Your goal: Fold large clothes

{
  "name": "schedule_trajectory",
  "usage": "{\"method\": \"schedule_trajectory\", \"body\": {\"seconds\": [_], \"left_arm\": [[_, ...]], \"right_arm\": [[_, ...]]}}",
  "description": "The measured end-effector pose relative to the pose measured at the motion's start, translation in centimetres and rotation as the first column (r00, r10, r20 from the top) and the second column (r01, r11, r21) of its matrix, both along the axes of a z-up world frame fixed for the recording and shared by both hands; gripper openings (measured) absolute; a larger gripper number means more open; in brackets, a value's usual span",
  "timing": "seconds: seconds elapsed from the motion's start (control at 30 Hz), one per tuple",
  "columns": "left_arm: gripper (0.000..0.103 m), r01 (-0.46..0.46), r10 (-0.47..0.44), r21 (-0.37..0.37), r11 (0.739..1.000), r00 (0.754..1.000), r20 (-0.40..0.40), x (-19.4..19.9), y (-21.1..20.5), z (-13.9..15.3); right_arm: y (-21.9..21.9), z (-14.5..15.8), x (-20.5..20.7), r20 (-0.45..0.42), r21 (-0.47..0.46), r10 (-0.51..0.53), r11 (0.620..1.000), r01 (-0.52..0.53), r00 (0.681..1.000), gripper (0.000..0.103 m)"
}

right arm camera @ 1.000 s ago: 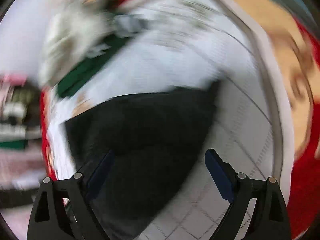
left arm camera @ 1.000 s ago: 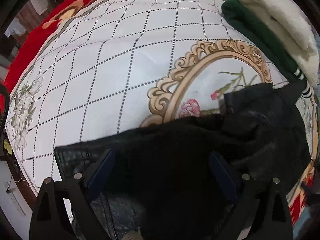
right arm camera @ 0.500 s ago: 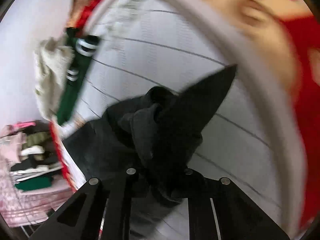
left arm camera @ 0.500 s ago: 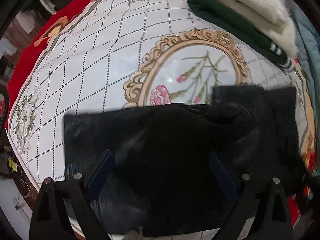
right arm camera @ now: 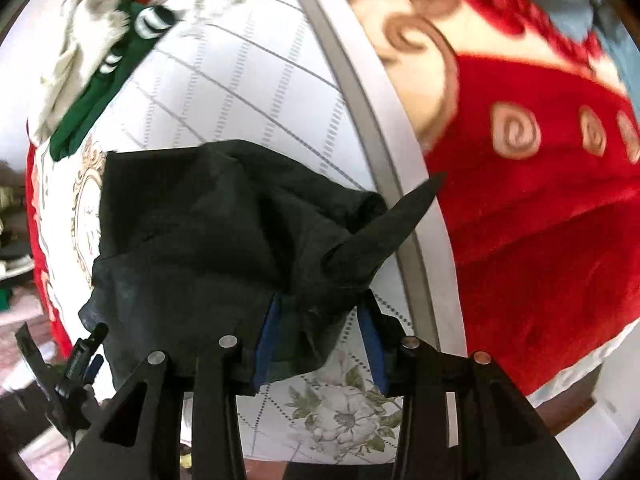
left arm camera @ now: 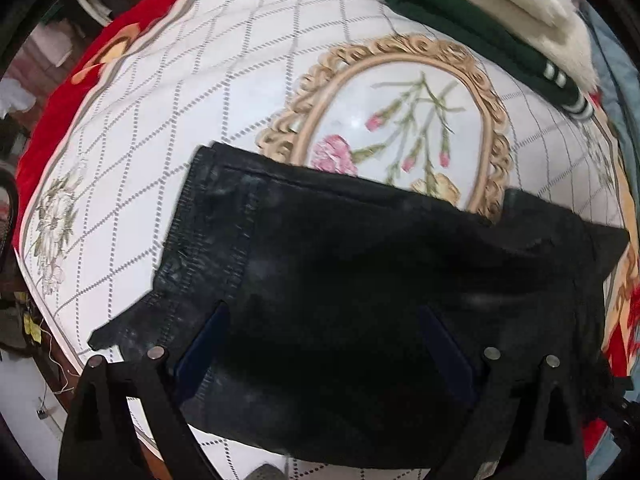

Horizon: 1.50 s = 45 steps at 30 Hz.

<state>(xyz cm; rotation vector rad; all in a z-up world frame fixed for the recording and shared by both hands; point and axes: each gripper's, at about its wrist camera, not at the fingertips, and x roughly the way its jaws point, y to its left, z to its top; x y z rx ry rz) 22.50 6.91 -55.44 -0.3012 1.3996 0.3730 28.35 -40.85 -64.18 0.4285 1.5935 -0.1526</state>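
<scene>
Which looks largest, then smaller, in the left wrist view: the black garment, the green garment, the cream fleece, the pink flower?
1. Black garment, though it lies nearest the camera.
2. and 3. Green garment and cream fleece: too alike to rank, both cut off by the frame.
4. Pink flower.

Garment [left arm camera: 360, 280] on table [left arm camera: 200, 80] (near edge)

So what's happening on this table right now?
Someone is folding a black garment on a flowered tablecloth with two handheld grippers. The right gripper has a bunched corner of it between its fingers, which have just been opening. The left gripper hangs open above the cloth. Folded clothes wait at the far edge.
</scene>
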Motion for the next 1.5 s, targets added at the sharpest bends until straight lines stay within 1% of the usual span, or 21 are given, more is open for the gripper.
{"method": "schedule_trajectory", "body": {"seconds": [0.03,0.1,0.2,0.27,0.3,0.37,0.4,0.43,0.5,0.6,0.67,0.73,0.83,0.93,1.03,1.07,1.13,1.2,1.27,1.37,1.5], "left_arm": [[0.096,-0.006,0.006,0.004,1.000,1.000,0.003,0.0,0.2,0.1],[0.096,-0.024,0.024,0.005,1.000,1.000,0.006,0.3,0.9,0.3],[0.096,-0.048,0.048,0.008,0.999,0.999,0.020,0.4,2.0,0.9],[0.096,-0.055,0.055,0.012,0.998,0.998,0.033,0.2,2.4,1.3],[0.096,-0.058,0.058,0.013,0.998,0.998,0.036,0.2,2.4,1.4],[0.096,-0.070,0.070,0.014,0.997,0.997,0.039,0.3,2.7,1.1],[0.096,-0.076,0.076,0.011,0.997,0.996,0.037,0.1,2.8,1.0],[0.096,-0.085,0.084,0.004,0.996,0.996,0.033,-0.1,2.8,0.8],[0.096,-0.096,0.096,-0.006,0.995,0.995,0.023,-0.2,2.9,0.3],[0.096,-0.095,0.095,0.006,0.995,0.995,0.020,-0.5,2.9,0.0],[0.096,-0.092,0.092,0.015,0.996,0.996,0.019,-0.9,2.9,-0.1],[0.096,-0.096,0.096,0.022,0.995,0.995,0.013,-1.2,3.2,-0.3],[0.096,-0.134,0.134,0.011,0.991,0.991,0.003,-2.2,3.9,-0.4],[0.096,-0.207,0.207,-0.017,0.978,0.978,0.000,-4.4,4.8,0.1],[0.096,-0.318,0.321,-0.100,0.943,0.947,0.013,-8.3,5.9,0.7],[0.096,-0.371,0.377,-0.144,0.917,0.926,0.014,-10.3,6.4,0.7],[0.096,-0.425,0.439,-0.235,0.874,0.898,0.010,-12.5,6.7,0.0],[0.096,-0.465,0.489,-0.337,0.819,0.872,-0.015,-14.3,6.9,-1.7],[0.096,-0.512,0.553,-0.422,0.748,0.832,-0.030,-15.5,7.0,-3.8],[0.096,-0.550,0.616,-0.440,0.710,0.787,0.010,-15.6,7.2,-4.9],[0.096,-0.557,0.664,-0.459,0.692,0.741,0.101,-14.4,7.7,-4.6]], "right_arm": [[1.1,0.6,0.5,0.005,-0.027,0.016,1.000,-0.016,1.000,0.041],[3.6,2.4,1.1,0.016,-0.166,0.068,0.984,-0.065,0.998,0.041],[4.5,5.0,1.2,0.084,-0.262,0.049,0.965,-0.025,0.995,0.042],[4.1,5.8,1.3,0.137,-0.189,-0.009,0.981,0.035,0.991,0.042],[4.5,5.6,2.0,0.160,-0.109,-0.002,0.994,0.020,0.987,0.042],[7.2,3.6,4.3,0.142,0.052,0.092,0.994,-0.100,0.986,0.042],[9.0,2.5,5.4,0.132,0.148,0.131,0.977,-0.150,0.983,0.042],[10.4,1.6,6.2,0.123,0.204,0.166,0.961,-0.189,0.978,0.041],[15.1,-0.6,8.4,0.131,0.275,0.266,0.916,-0.293,0.955,0.041],[19.5,-3.6,10.6,0.128,0.283,0.323,0.894,-0.346,0.938,0.041],[21.6,-6.8,11.9,0.073,0.227,0.346,0.908,-0.353,0.935,0.041],[22.2,-8.9,12.9,0.041,0.195,0.324,0.925,-0.326,0.945,0.040],[23.3,-8.7,13.3,0.027,0.143,0.353,0.925,-0.353,0.935,0.040],[23.3,-8.3,13.6,0.011,0.149,0.363,0.921,-0.361,0.932,0.040],[21.9,-6.8,13.4,0.056,0.225,0.366,0.902,-0.368,0.929,0.041],[21.0,-5.7,12.9,0.111,0.262,0.369,0.885,-0.385,0.923,0.042],[19.5,-4.0,11.6,0.187,0.268,0.376,0.870,-0.415,0.908,0.043],[18.1,-2.9,10.3,0.216,0.241,0.394,0.865,-0.440,0.893,0.059],[16.4,-2.6,8.6,0.196,0.251,0.397,0.863,-0.437,0.897,0.059],[14.0,-3.7,6.6,0.129,0.283,0.362,0.879,-0.384,0.923,0.059],[11.4,-5.4,5.2,0.073,0.297,0.316,0.899,-0.323,0.946,0.059]]}}
